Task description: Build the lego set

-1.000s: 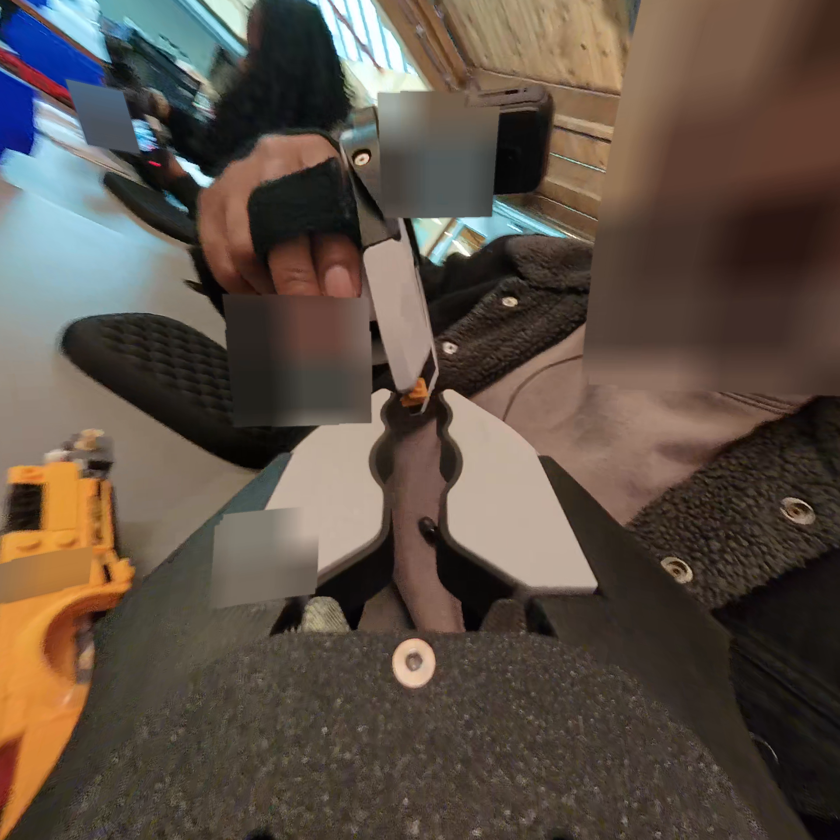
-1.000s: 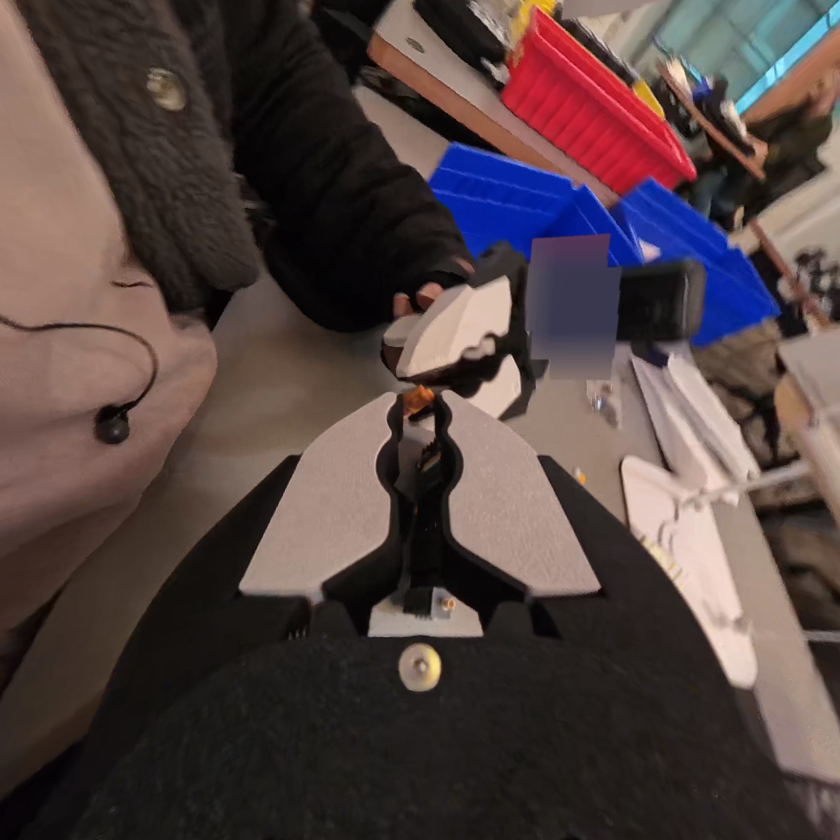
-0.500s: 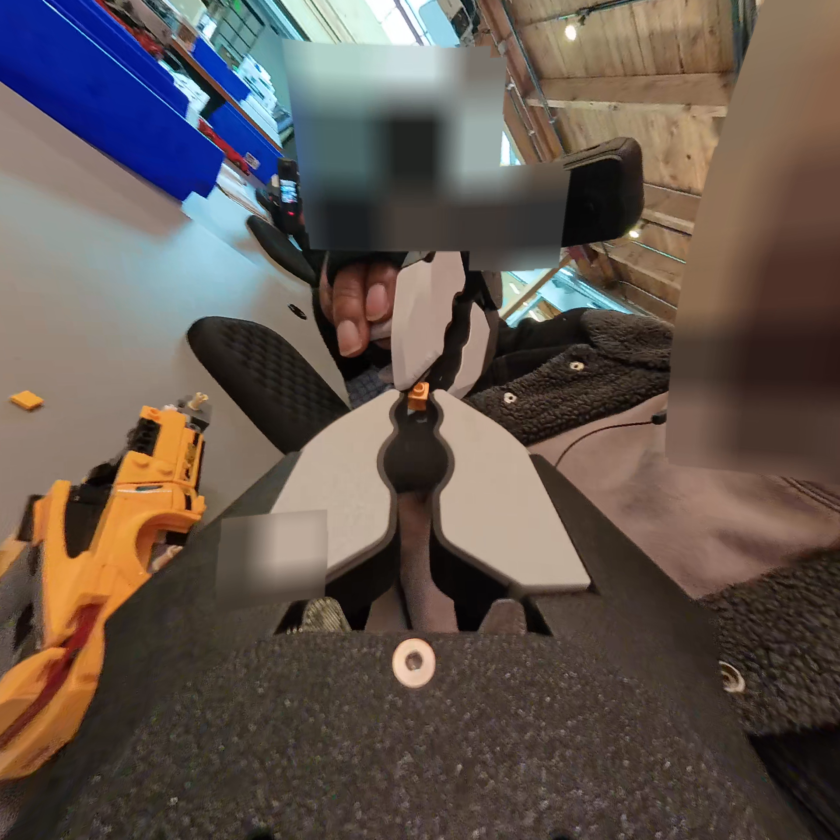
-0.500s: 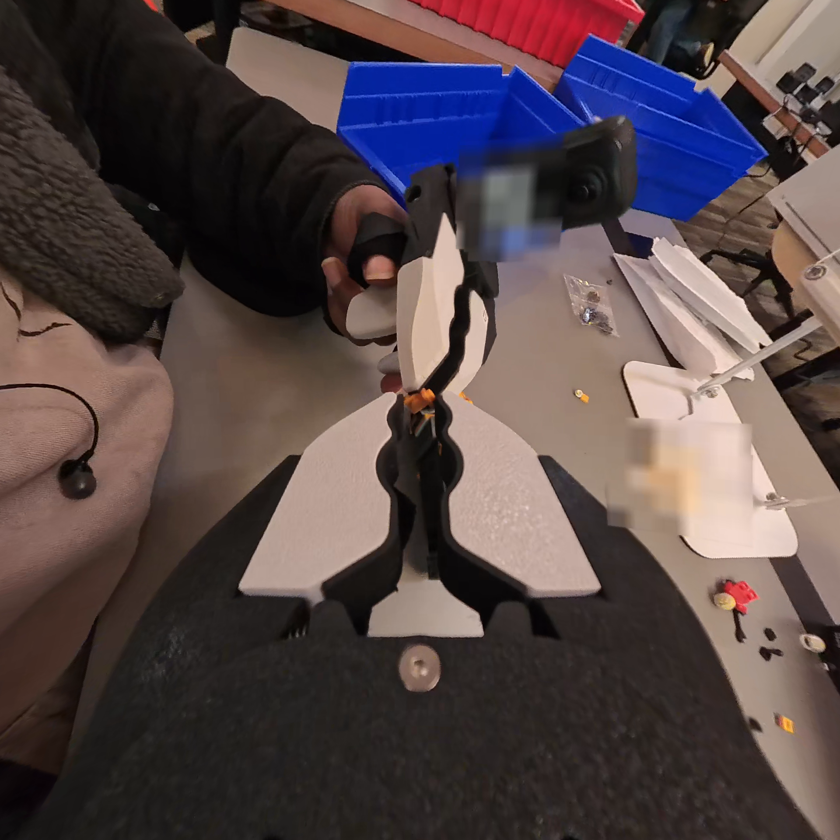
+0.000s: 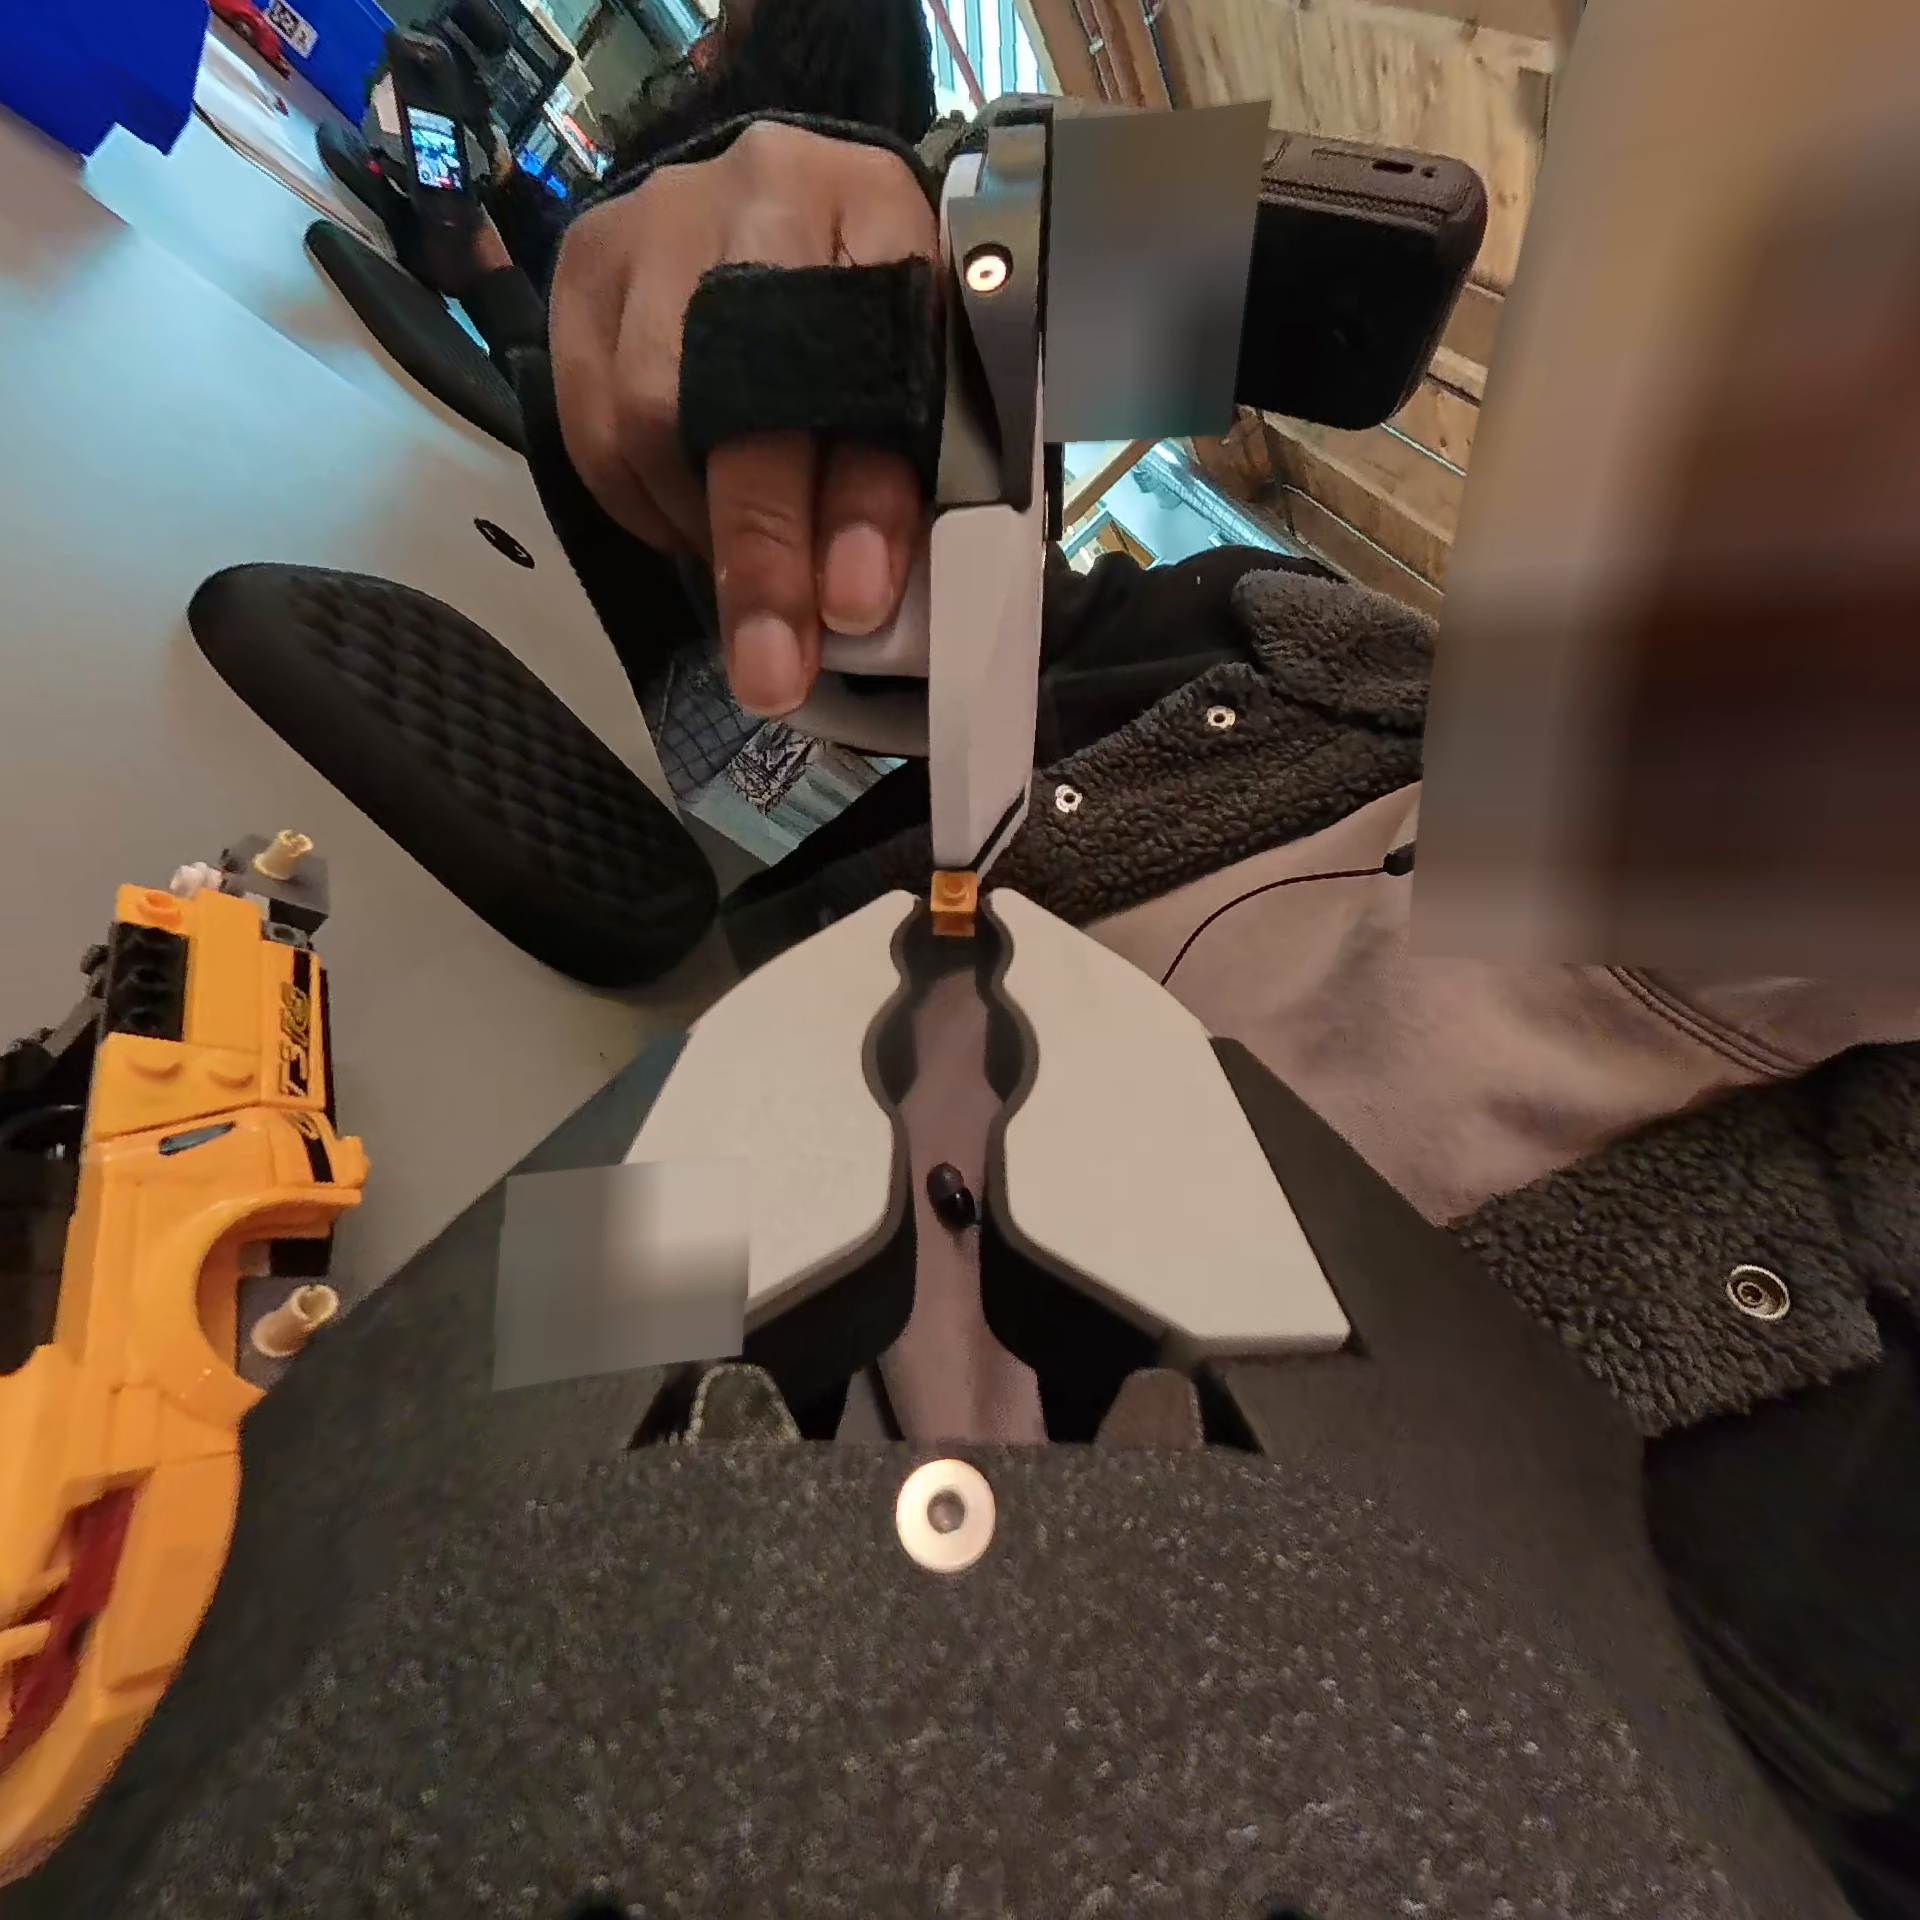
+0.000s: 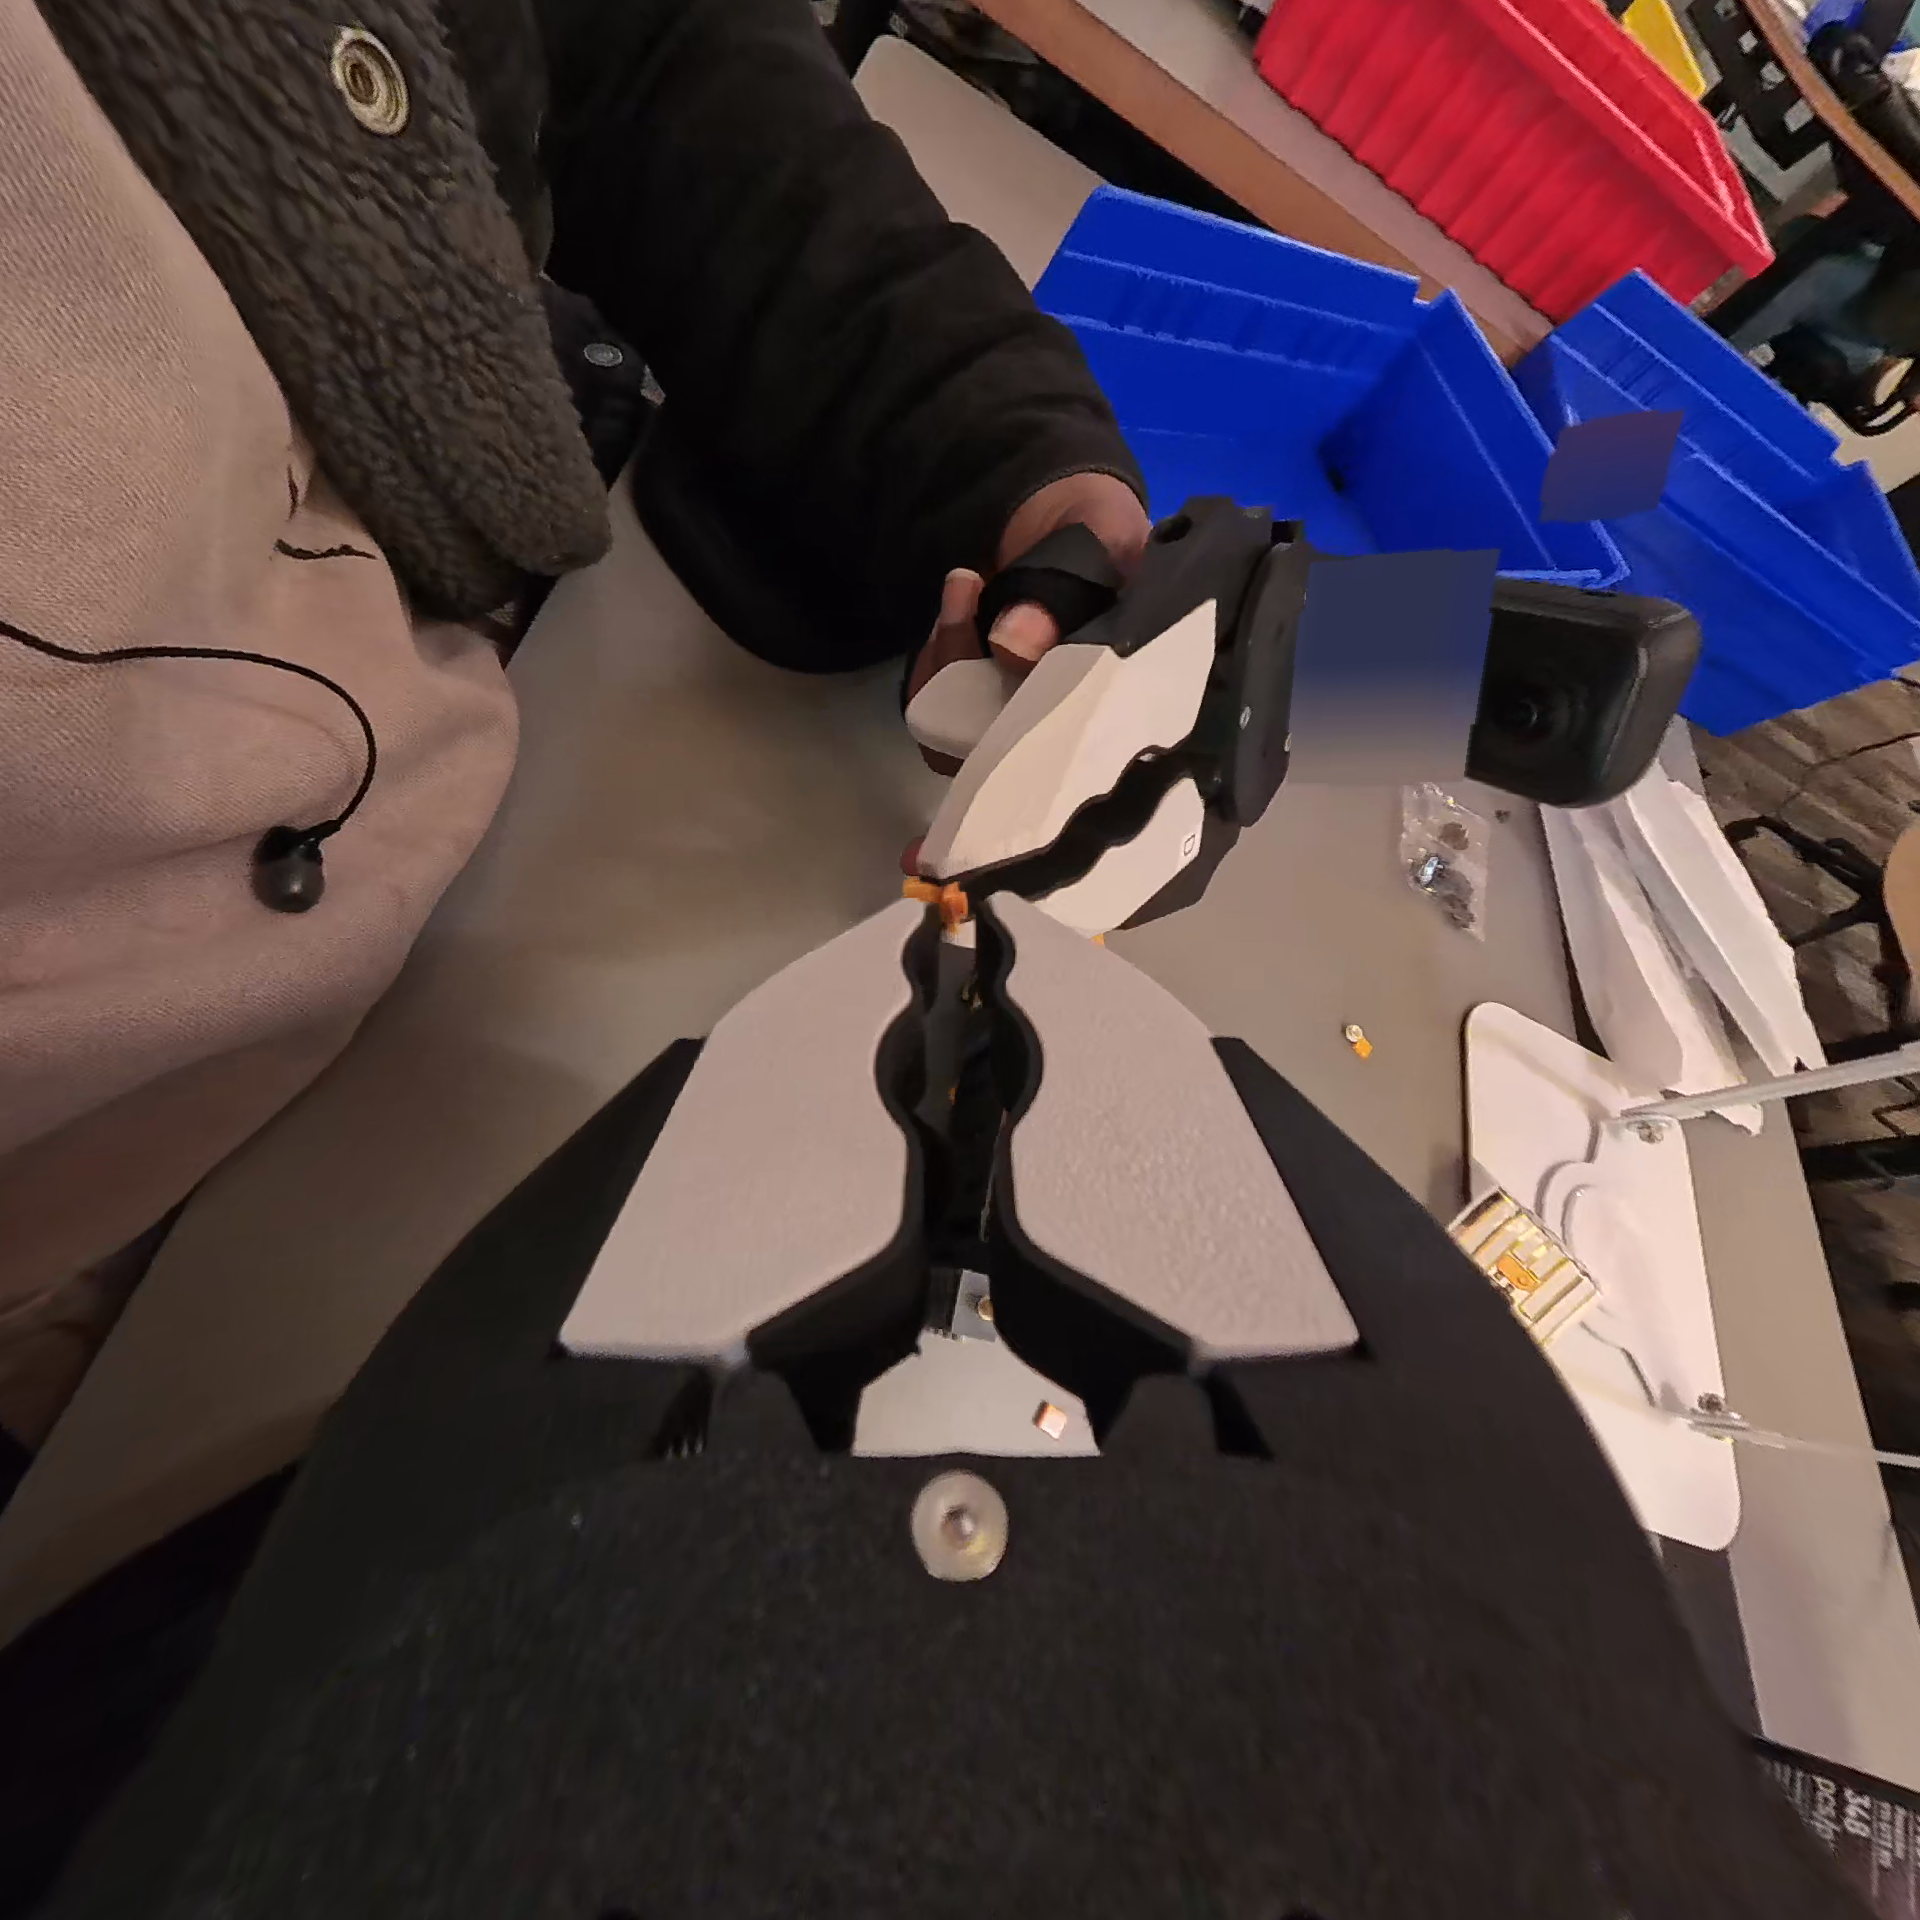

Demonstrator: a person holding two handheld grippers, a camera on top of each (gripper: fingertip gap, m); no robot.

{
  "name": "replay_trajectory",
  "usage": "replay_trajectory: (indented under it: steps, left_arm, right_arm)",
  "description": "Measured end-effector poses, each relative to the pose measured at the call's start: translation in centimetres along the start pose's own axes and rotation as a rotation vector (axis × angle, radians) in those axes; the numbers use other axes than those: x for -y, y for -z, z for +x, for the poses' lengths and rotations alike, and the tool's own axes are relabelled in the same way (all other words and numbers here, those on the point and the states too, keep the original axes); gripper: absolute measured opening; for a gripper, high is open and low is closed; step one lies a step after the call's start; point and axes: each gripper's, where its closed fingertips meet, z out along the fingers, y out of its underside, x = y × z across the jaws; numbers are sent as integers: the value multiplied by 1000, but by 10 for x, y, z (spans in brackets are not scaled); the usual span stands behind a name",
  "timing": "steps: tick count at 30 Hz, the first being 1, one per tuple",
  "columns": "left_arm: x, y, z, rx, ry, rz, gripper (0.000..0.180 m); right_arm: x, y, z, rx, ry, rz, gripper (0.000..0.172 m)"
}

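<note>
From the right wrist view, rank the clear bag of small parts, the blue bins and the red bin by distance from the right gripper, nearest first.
From the right gripper:
1. Clear bag of small parts, on the table to the right.
2. Blue bins, farther back, right of centre.
3. Red bin, farthest, top right, beyond the blue ones.

Markings on the yellow toy (image 5: 156, 1195) — not copied.

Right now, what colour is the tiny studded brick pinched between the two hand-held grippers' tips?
Orange. The tiny studded brick shows best in the left wrist view.
</note>
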Motion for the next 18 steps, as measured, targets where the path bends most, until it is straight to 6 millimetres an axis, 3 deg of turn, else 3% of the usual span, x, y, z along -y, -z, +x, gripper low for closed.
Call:
replay_trajectory:
  steps: [7, 12, 14, 18]
  left_arm:
    - [-6, -2, -3, -14, 22, -24, 7]
    - [7, 5, -11, 49, 3, 39, 8]
    - [15, 17, -21, 173, -75, 53, 15]
    - [19, 57, -61, 651, -360, -37, 33]
  right_arm:
    - [-3, -3, -8, 7, 33, -11, 3]
    - [-11, 0, 6, -49, -42, -63, 2]
    - [-25, 3, 19, -70, -108, -134, 2]
    - [-63, 1, 36, -16, -285, -291, 2]
